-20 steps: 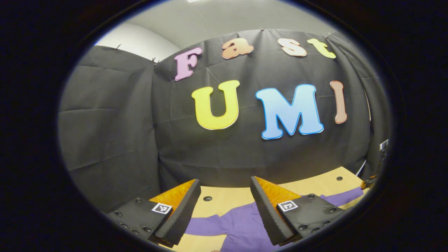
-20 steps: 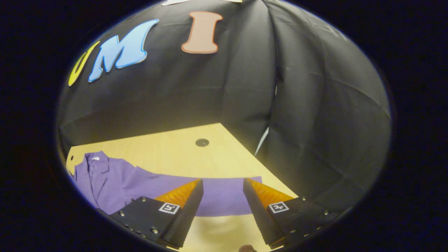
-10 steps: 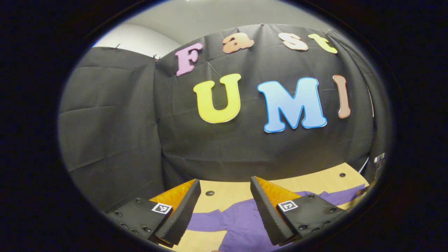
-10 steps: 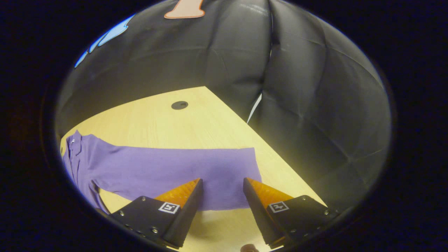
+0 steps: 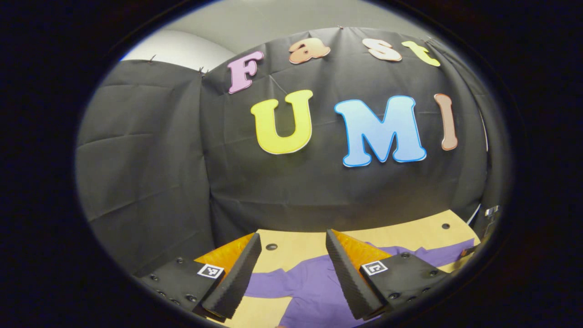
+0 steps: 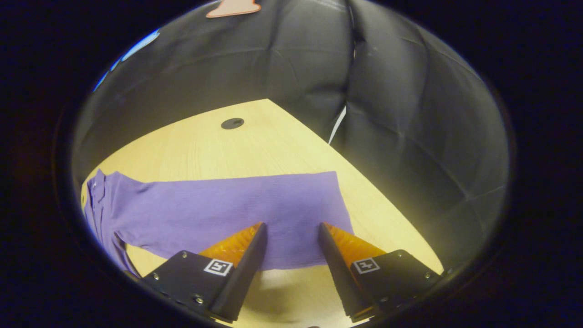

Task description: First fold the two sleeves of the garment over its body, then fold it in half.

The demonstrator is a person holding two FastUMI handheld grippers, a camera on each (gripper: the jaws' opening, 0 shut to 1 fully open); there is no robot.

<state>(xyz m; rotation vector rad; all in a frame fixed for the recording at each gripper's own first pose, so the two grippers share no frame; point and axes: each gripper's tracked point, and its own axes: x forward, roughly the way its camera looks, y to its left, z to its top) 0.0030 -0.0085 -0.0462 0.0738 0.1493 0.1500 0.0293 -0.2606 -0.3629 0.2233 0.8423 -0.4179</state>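
Wooden table (image 6: 273,150), black cloth wall (image 5: 150,159)

1. From my left claw (image 5: 291,246), the purple garment (image 5: 309,287) runs under both my fingers (image 5: 237,278) and off the bottom edge — its lower body is cut away.
2. Its far sleeve (image 5: 446,256) slips behind my right-hand finger and ends at the round edge, beside something small and too blurred to name.
3. From my right claw (image 6: 291,234), the near hem of the sleeve (image 6: 227,214) is covered where my fingers (image 6: 241,273) cross it.
4. The garment's body (image 6: 98,205) is clipped at the left edge — only the collar side shows.
5. The worktop (image 6: 255,146) meets the cloth wall; its far edge is hidden there.
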